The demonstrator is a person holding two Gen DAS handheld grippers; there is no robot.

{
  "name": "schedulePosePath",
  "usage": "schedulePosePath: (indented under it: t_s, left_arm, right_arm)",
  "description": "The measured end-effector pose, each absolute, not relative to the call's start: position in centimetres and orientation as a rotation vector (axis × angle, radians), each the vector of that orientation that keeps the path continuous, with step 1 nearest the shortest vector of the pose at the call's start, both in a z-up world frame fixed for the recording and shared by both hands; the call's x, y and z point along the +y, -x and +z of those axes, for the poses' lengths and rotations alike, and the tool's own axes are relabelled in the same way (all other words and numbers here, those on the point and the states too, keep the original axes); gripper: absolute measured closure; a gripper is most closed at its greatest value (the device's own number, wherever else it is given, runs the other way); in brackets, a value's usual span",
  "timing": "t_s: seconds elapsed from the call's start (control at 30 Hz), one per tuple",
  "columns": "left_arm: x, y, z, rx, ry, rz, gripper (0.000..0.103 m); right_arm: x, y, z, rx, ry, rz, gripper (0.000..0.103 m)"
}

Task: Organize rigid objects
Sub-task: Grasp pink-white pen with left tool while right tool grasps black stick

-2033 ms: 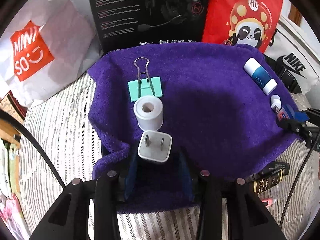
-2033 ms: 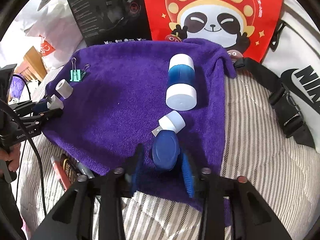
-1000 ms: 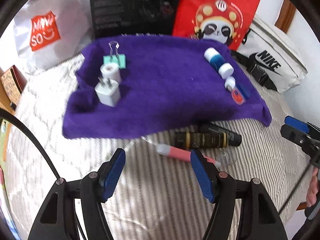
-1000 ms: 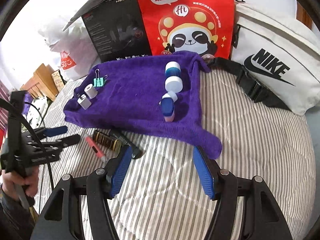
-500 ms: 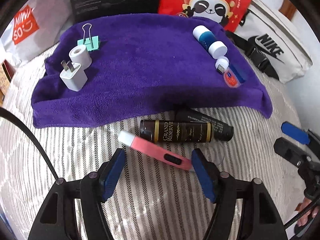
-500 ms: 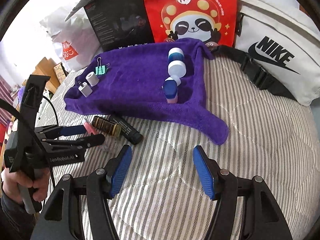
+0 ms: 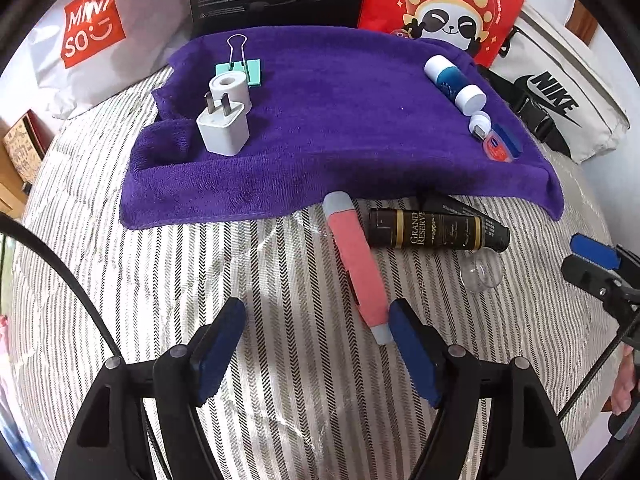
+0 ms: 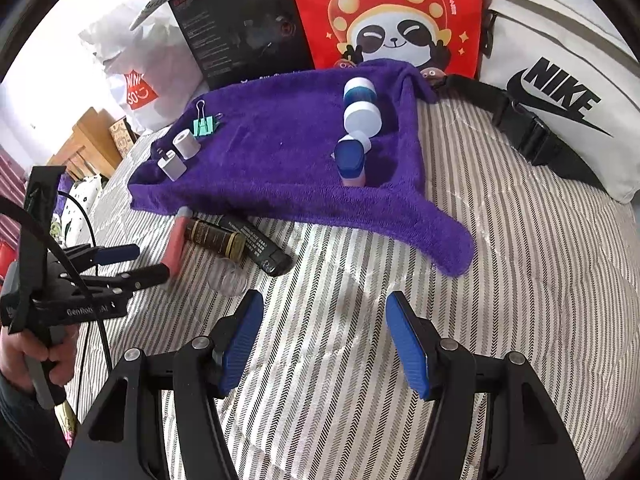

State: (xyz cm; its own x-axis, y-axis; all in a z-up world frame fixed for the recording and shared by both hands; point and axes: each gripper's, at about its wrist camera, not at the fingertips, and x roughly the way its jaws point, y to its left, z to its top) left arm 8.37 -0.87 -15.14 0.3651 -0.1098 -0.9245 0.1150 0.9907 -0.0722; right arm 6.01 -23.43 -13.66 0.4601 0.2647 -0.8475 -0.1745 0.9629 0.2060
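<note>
done: charger (image 7: 224,130), clip (image 7: 240,72), bottle (image 7: 454,84) on towel (image 7: 340,120)
left: pink pen (image 7: 356,268), dark tubes (image 7: 428,227) at towel's 6 o'clock
left hand-held gripper (image 7: 316,344): opening, empty
right hand-held gripper (image 8: 324,340): half-wide, empty

Left claw (image 7: 314,322): two black angular plastic arms, each ending in a ridged blue pad and fastened with round silver screws. A thin black cable curves beside its left arm. Right claw (image 8: 322,320): the same black arms, blue ribbed pads and silver screws. White lettering marks the left claw's black body.
</note>
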Motion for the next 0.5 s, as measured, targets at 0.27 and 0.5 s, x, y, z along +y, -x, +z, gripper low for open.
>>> schedulePosePath:
  t_s: [0.27,0.5]
  left_arm:
    - [-3.0,-10.0,-15.7,1.171,-0.105,-0.107,0.029]
    - [0.1,-9.1,-15.5,1.139,-0.054,-0.092,0.033]
  right_arm:
    - [-24.0,-6.2,-14.1,1.080,-0.088,0.255,0.040]
    - [-24.5,-6.1,-14.5,1.092,-0.093,0.252,0.040]
